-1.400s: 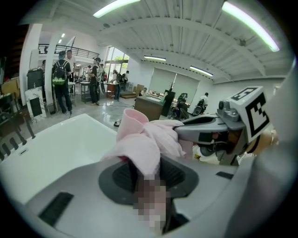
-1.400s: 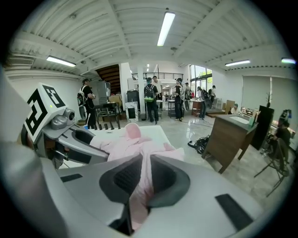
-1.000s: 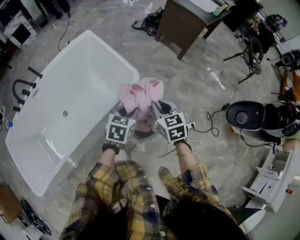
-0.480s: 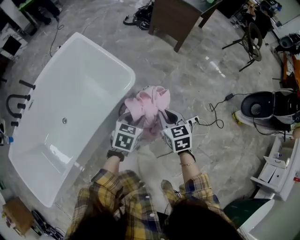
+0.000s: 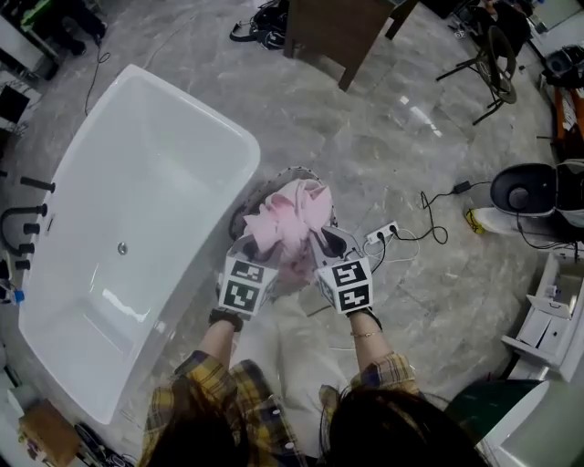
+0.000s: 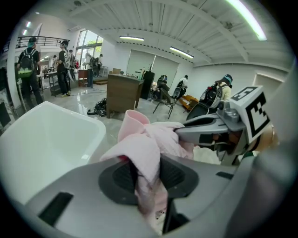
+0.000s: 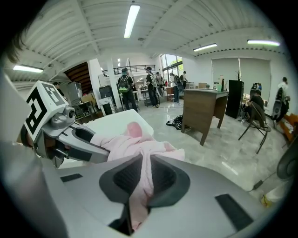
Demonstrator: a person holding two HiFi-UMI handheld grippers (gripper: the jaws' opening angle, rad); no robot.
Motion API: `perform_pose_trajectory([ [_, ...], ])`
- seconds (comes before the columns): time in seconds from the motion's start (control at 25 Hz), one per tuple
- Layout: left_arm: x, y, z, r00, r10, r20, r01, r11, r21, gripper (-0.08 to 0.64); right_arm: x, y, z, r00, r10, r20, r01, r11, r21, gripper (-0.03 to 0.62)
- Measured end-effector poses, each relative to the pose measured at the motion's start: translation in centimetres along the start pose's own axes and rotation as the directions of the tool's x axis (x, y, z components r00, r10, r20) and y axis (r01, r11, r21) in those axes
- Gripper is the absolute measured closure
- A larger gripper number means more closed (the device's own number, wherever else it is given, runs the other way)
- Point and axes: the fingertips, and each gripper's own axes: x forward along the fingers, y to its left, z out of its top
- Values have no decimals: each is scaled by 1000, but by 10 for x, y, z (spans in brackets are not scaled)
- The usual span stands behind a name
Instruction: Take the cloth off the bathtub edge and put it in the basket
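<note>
A bunched pink cloth (image 5: 290, 217) hangs between both grippers, right over a round grey basket (image 5: 245, 208) that stands on the floor beside the white bathtub (image 5: 137, 219). My left gripper (image 5: 260, 248) is shut on the cloth's left part; pink folds (image 6: 144, 158) are pinched between its pads. My right gripper (image 5: 319, 244) is shut on the right part, where the cloth (image 7: 142, 179) runs down between the pads. Each gripper shows in the other's view: the right gripper (image 6: 209, 132) and the left gripper (image 7: 70, 137). The basket's inside is mostly hidden by the cloth.
A white power strip with cables (image 5: 388, 233) lies on the marble floor right of the basket. A dark wooden desk (image 5: 351, 27) stands beyond. A round black appliance (image 5: 529, 196) sits at the right. Black taps (image 5: 23, 223) stand left of the tub. People (image 7: 125, 88) stand far off.
Both grippers have come down with the pink cloth, from above the tub's corner to over the basket. The basket, hidden before, now shows around the cloth.
</note>
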Motion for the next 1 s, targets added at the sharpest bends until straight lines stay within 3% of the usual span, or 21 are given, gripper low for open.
perform_pose_trajectory([
  [1.0,128,62,-107,999,25,-23,-25,1000,10,440,122,-21,-132,998,-27,-53,30,997,67,538],
])
